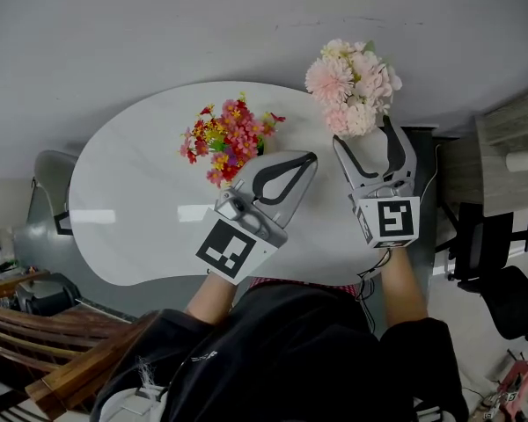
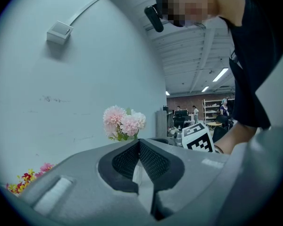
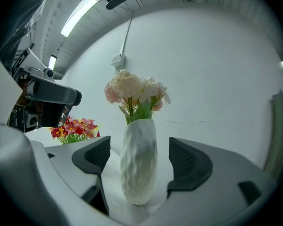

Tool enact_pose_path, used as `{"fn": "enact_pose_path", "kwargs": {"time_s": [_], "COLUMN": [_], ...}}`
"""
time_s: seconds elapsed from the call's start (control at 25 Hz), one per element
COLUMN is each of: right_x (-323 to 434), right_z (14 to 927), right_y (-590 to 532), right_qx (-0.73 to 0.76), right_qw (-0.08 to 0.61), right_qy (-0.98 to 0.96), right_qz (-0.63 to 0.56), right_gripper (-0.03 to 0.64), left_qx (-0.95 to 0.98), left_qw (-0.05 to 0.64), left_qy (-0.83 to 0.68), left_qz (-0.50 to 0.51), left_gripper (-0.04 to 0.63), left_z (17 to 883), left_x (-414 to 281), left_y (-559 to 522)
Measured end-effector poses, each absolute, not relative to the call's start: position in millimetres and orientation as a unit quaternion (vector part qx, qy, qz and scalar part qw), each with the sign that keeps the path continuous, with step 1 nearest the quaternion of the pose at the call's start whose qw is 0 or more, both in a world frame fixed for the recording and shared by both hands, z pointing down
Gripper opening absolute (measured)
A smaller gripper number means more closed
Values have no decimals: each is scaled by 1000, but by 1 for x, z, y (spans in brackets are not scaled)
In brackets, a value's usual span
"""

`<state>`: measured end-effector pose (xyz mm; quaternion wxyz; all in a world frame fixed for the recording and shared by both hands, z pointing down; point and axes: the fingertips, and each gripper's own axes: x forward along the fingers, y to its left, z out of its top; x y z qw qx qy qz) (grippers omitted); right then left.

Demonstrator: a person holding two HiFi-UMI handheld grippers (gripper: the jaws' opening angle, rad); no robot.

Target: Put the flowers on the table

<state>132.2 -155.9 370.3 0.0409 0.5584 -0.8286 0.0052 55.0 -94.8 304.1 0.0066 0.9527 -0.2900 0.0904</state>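
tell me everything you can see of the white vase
The vase is white, tall and slim, with a dimpled surface that looks like ceramic. It holds pink and cream flowers with green leaves. It stands upright on the white table, between the open jaws of the right gripper. A gap shows on each side, so neither pad touches it. In the head view the blooms hide it.

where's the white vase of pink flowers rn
In the head view the white vase of pink flowers stands at the far right edge of the table, between the open jaws of the right gripper, untouched, with the red bouquet to its left.
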Motion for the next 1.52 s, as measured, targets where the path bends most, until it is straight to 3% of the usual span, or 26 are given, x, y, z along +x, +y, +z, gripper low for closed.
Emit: {"fn": "enact_pose_path", "kwargs": {"time_s": [1.52], "right_x": [127], "right_z": [316], "right_y": [-107], "right_qx": [576], "right_qw": [30], "right_qy": [-817], "right_qz": [-14], "right_gripper": [125], "left_qx": [961], "left_qw": [-14], "left_qy": [-273], "left_qz": [51], "left_gripper": [5], "left_z": [268], "left_x": [50], "left_y": [-82]}}
